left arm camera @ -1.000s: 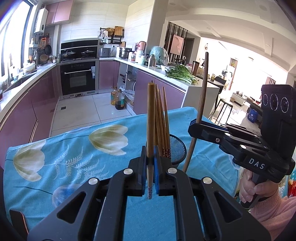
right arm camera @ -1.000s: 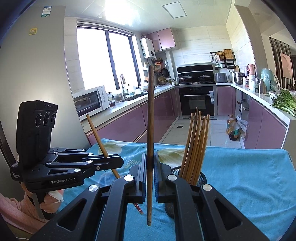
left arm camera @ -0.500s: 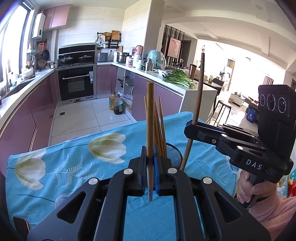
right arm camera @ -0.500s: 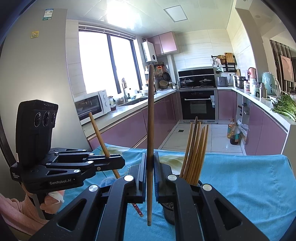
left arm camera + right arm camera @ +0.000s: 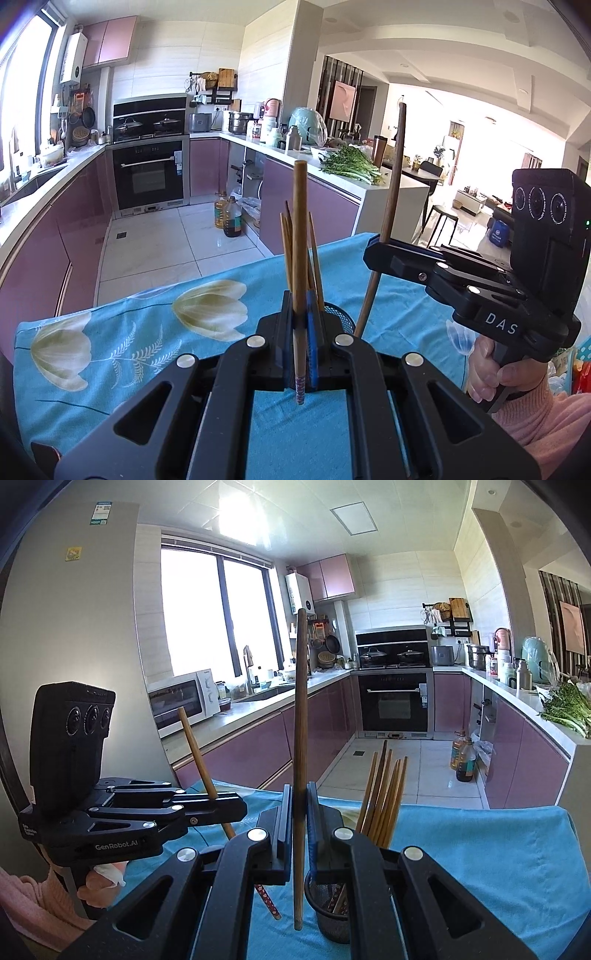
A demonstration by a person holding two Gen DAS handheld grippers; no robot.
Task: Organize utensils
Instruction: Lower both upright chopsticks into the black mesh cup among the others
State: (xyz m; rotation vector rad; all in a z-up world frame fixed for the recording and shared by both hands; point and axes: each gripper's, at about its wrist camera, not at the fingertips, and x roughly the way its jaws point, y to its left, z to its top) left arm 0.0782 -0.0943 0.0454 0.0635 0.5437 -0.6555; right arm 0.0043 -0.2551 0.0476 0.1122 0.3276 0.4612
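My left gripper (image 5: 301, 321) is shut on a light wooden chopstick (image 5: 300, 236) and holds it upright above the table. My right gripper (image 5: 300, 819) is shut on a darker, longer chopstick (image 5: 301, 716), also upright. A black mesh holder (image 5: 330, 912) with several chopsticks (image 5: 384, 797) stands on the blue flowered cloth (image 5: 129, 339), just right of the right gripper's chopstick tip. In the left wrist view the holder (image 5: 341, 317) is just behind my fingers, and the right gripper (image 5: 376, 251) is to its right. In the right wrist view the left gripper (image 5: 236, 808) is at the left.
The table's far edge drops to a tiled kitchen floor (image 5: 159, 243). Purple cabinets and an oven (image 5: 393, 705) stand beyond. Oil bottles (image 5: 231, 218) stand on the floor. Greens (image 5: 351, 166) lie on the counter.
Both grippers have risen a little with their chopsticks, and the holder now sits lower in both views. Both grips are unchanged.
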